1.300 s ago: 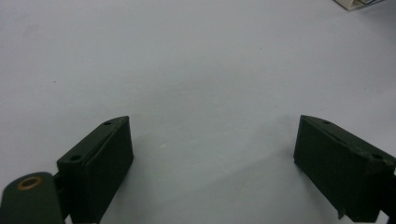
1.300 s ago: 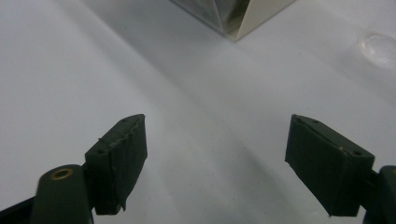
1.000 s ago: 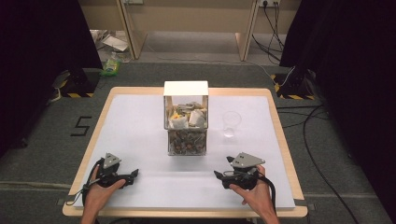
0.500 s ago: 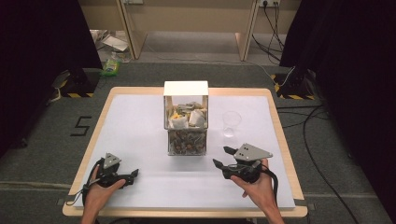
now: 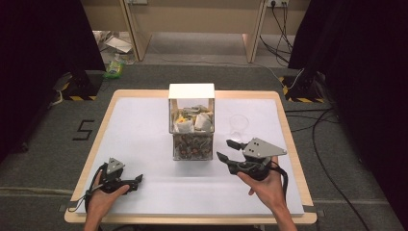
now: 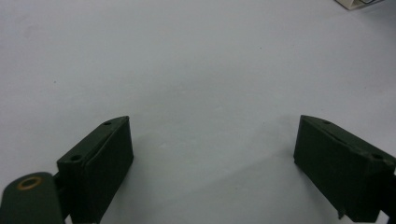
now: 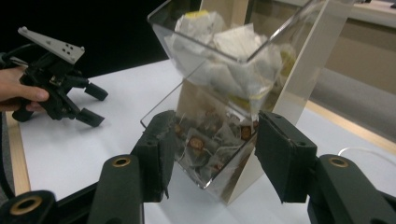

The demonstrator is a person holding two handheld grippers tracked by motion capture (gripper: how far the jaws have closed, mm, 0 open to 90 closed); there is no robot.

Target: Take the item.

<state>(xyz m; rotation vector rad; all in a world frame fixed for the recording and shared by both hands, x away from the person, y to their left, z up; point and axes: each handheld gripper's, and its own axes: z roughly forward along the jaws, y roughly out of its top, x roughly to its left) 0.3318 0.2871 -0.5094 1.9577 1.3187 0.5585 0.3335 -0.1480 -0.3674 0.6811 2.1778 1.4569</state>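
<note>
On the white table stands a clear two-tier box with a white top, its upper bin holding pale tea bags and its lower bin darker packets. It sits at the table's middle, with a small clear glass just to its right.

Since the earlier frames the right gripper has risen off the table and come forward and left toward the box; a second ago it rested flat near the near right edge. Now the person's right hand holds it lifted and tilted, near the lower bin's right side but apart from it. Its jaws are spread wide and hold nothing; in the right gripper view they frame the lower bin's corner.

The left gripper has stayed where it was, low at the near left of the table in the left hand. Its jaws also stand wide apart over bare table.
</note>
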